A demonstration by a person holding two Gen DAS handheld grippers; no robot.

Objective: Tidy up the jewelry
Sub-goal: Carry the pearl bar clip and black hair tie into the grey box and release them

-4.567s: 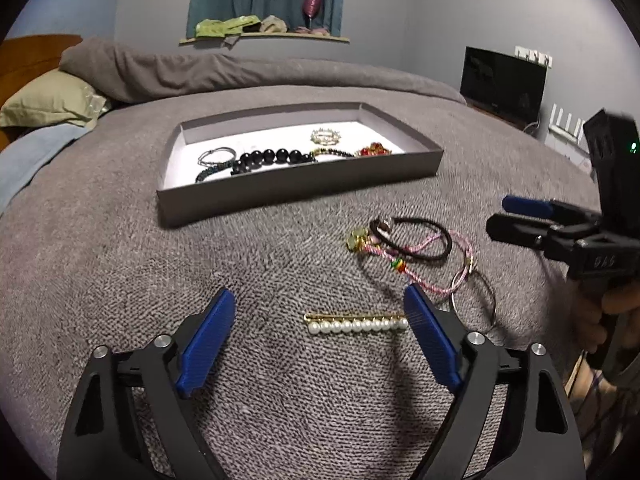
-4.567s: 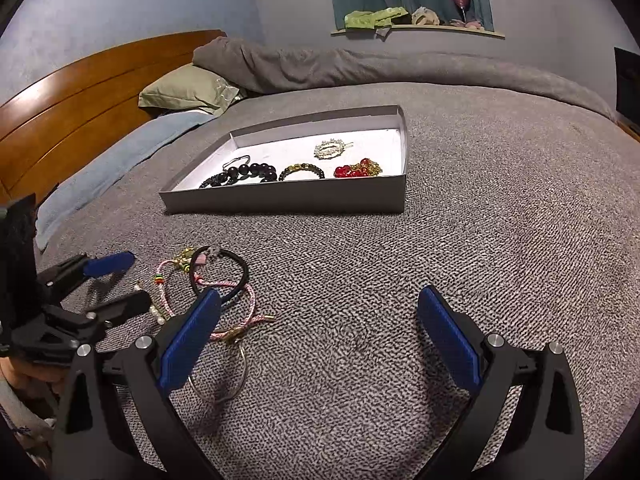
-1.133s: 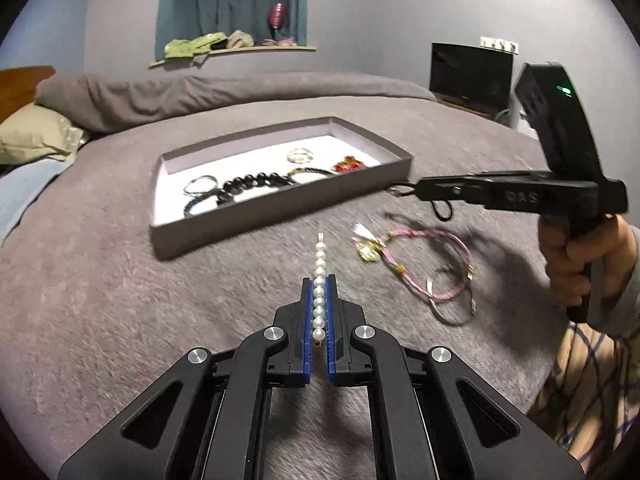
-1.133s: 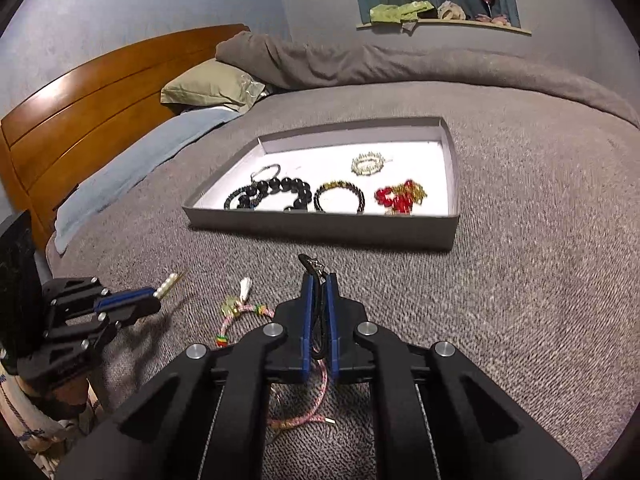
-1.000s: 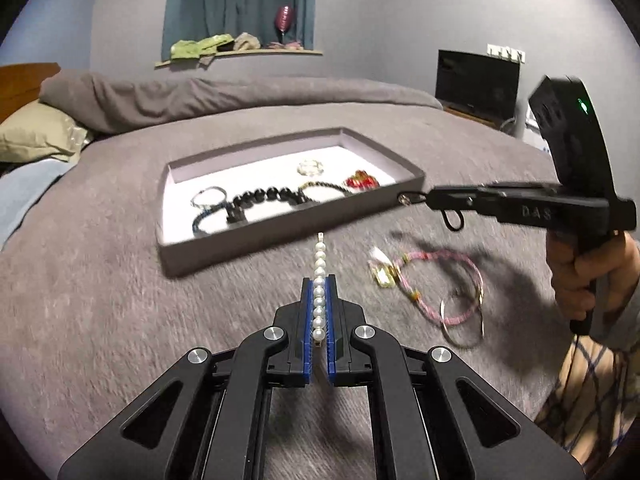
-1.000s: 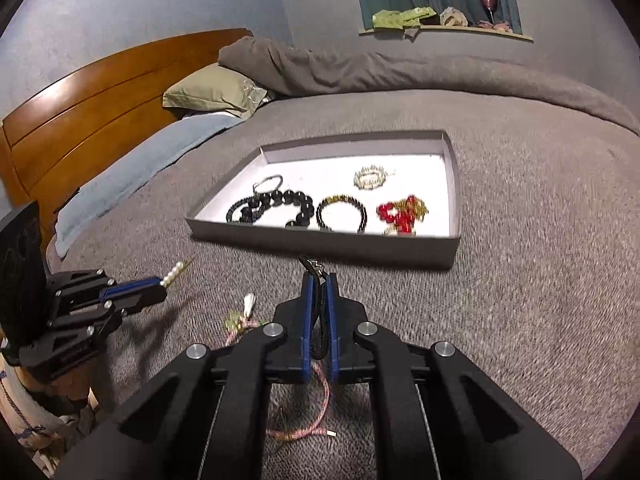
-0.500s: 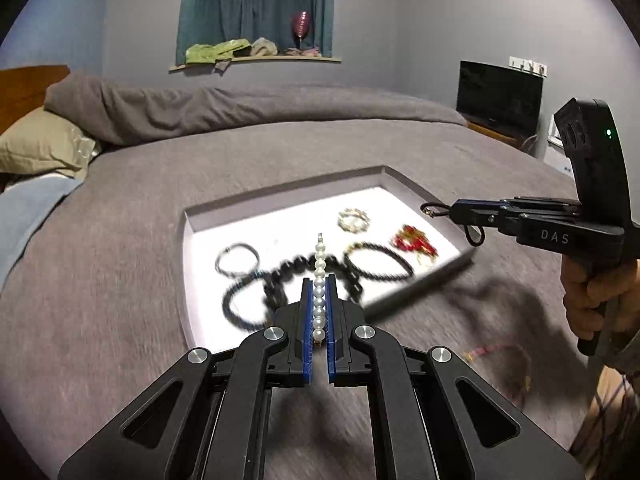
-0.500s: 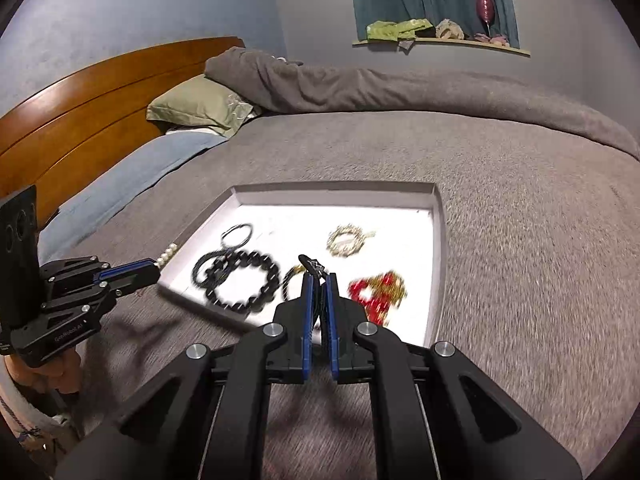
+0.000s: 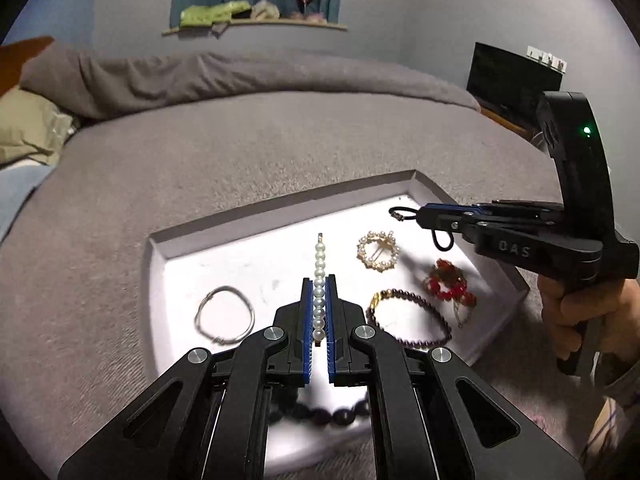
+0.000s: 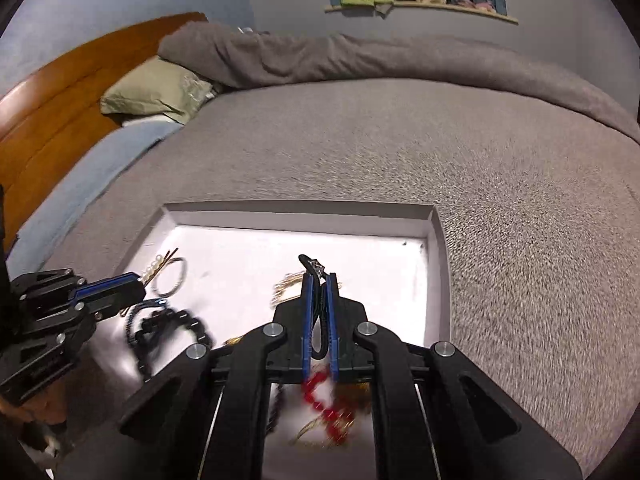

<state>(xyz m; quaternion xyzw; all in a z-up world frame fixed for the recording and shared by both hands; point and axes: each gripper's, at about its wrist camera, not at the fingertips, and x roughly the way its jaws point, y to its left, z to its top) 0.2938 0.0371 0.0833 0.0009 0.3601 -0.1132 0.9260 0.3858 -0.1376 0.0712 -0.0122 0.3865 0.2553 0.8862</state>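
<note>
My left gripper (image 9: 319, 286) is shut on a pearl hair pin (image 9: 319, 276) and holds it above the white-floored grey tray (image 9: 280, 204). My right gripper (image 10: 319, 280) is shut on a black cord bracelet (image 10: 316, 312), also above the tray (image 10: 304, 212). In the left wrist view the right gripper (image 9: 424, 213) hovers over the tray's right side with the black bracelet (image 9: 440, 240) hanging from it. In the right wrist view the left gripper (image 10: 138, 280) is over the tray's left side.
In the tray lie a silver ring bracelet (image 9: 225, 314), a pearl circle brooch (image 9: 378, 249), a red bead piece (image 9: 450, 284), a dark bead bracelet (image 9: 412, 324) and a large black bead bracelet (image 10: 172, 326). Grey bedspread surrounds it; pillow (image 10: 156, 92) and headboard (image 10: 60, 108) lie far left.
Both grippers moved forward from the bedspread to over the tray, each still holding its piece. The pink bracelets on the bedspread have dropped out of view.
</note>
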